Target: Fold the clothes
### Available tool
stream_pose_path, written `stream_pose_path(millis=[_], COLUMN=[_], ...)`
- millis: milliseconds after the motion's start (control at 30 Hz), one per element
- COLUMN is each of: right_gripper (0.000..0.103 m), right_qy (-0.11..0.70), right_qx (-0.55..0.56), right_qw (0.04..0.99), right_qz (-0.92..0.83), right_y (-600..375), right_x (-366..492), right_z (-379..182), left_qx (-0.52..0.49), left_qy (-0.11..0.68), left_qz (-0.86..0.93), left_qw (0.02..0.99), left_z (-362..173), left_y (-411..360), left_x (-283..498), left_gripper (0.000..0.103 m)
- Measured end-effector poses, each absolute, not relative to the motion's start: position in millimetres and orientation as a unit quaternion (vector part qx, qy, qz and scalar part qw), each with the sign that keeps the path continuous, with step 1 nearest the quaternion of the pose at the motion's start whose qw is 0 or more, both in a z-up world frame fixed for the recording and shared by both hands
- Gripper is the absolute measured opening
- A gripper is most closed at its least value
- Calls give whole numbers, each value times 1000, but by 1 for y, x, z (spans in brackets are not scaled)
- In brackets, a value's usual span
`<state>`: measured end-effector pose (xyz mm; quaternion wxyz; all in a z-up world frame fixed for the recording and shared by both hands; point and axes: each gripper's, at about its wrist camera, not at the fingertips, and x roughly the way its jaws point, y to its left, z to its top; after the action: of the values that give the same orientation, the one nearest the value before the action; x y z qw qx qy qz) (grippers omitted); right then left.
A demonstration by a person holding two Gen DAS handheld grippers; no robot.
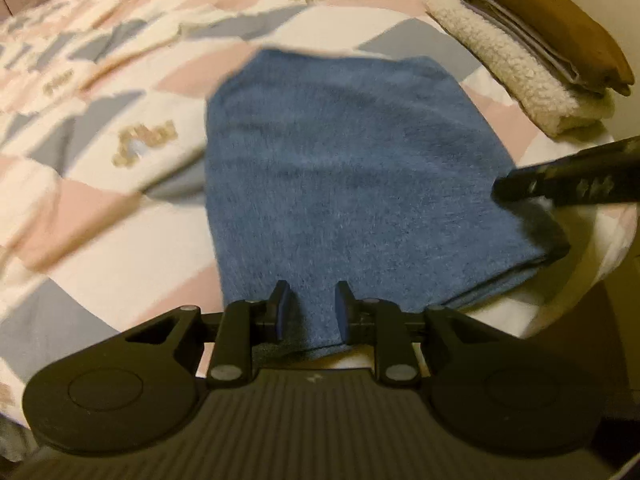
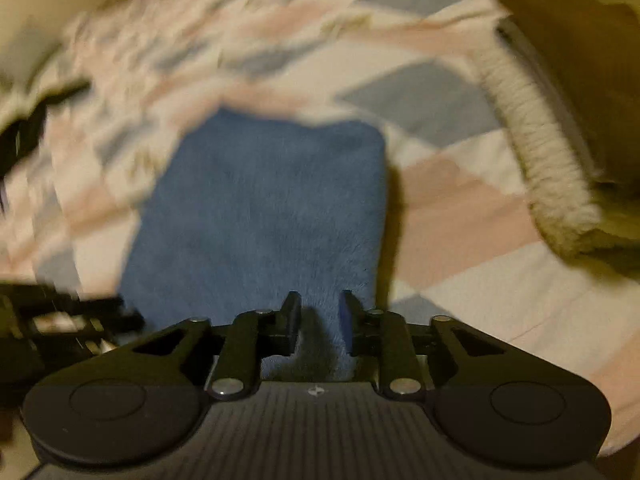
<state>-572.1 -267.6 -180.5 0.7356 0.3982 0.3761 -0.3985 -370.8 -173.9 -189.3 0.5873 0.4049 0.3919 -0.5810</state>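
Both tongs, left gripper (image 1: 309, 306) and right gripper (image 2: 320, 318), are sitting narrowly parted over the near edge of the blue cloth (image 1: 344, 168), gripping nothing, cloth looking folded flat ahead, probably awaiting transfer to the folded pile (image 1: 532, 48) far right.

one blue towel (image 1: 352, 168), three stacked folded items (image 1: 532, 44), two tools (image 1: 309, 306), one quilt (image 1: 100, 92)
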Motion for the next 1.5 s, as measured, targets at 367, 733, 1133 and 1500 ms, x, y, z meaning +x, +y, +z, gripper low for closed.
stream_pose_path(millis=[367, 733, 1133, 1500], right_gripper=[46, 67, 70, 73], right_qy=[290, 287, 303, 325], right_qx=[459, 438, 431, 454], right_qw=[706, 711, 711, 698], right_qz=[-455, -469, -465, -448], right_y=[-167, -91, -88, -127], right_x=[-597, -573, -563, -571], right_z=[-127, -82, -61, -87], left_qx=[392, 377, 352, 359], left_qy=[348, 349, 362, 393], left_qz=[-590, -595, -591, -579], left_qw=[615, 618, 630, 618], left_z=[-96, -55, -44, -67], left_y=[-119, -54, -38, -71], left_x=[-361, -341, -323, -323], left_gripper=[42, 52, 57, 61])
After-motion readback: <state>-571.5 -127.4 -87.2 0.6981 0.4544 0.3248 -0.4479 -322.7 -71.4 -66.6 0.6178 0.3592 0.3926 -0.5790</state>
